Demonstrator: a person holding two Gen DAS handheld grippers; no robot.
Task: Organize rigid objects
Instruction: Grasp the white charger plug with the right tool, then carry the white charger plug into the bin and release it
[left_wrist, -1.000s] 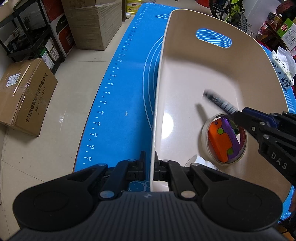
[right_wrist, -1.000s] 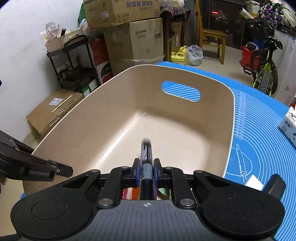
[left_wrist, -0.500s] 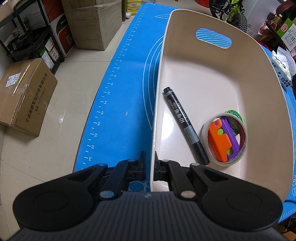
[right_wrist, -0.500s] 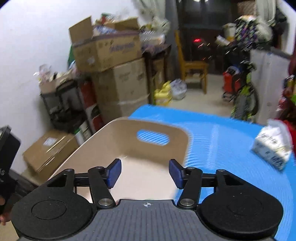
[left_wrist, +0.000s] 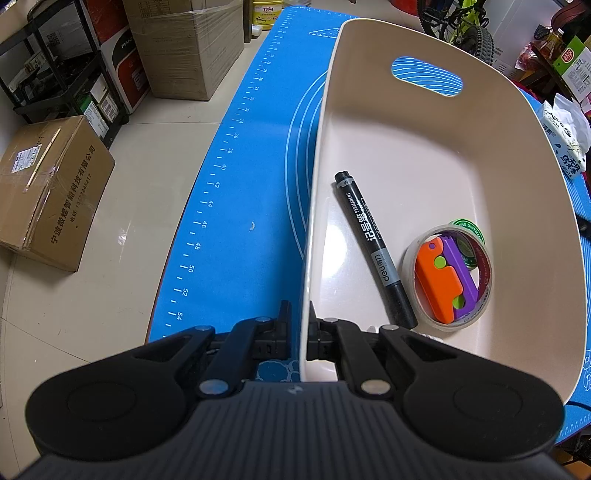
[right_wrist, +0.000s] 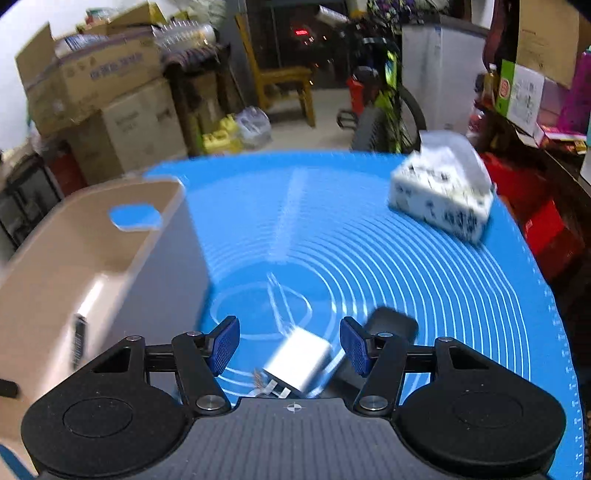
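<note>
Presently the left gripper (left_wrist: 299, 334) has its jaws closed on the near wall of the beige bin (left_wrist: 546, 206), one finger outside and one inside the rim, holding it steady on the blue mat (left_wrist: 240, 192) that covers the worktop. Inside the bin lie a black permanent marker (left_wrist: 373, 247), slanted along the left wall, and a roll of clear tape (left_wrist: 448, 275) touching the marker's lower end. An orange and purple toy (left_wrist: 445, 280) sits within the ring of the roll, and a green-rimmed tin (left_wrist: 467, 229) is partly hidden behind it.

The right gripper (right_wrist: 291, 347) is outside the bin, over the mat, jaws spread wide and holding nothing. A white charger block (right_wrist: 299, 360) lies on the mat between the blue pads (right_wrist: 223, 341), apparently not touching them, and a black object (right_wrist: 389, 325) lies just beside the right pad. A tissue pack (right_wrist: 441, 192) stands well apart at the far side.

Judgement: the step in hand is the approach to the next loose item, most likely the charger. The next move calls for lowering squarely over the block and closing on its flat sides. The right view is blurred, so exact clearance cannot be confirmed.
</note>
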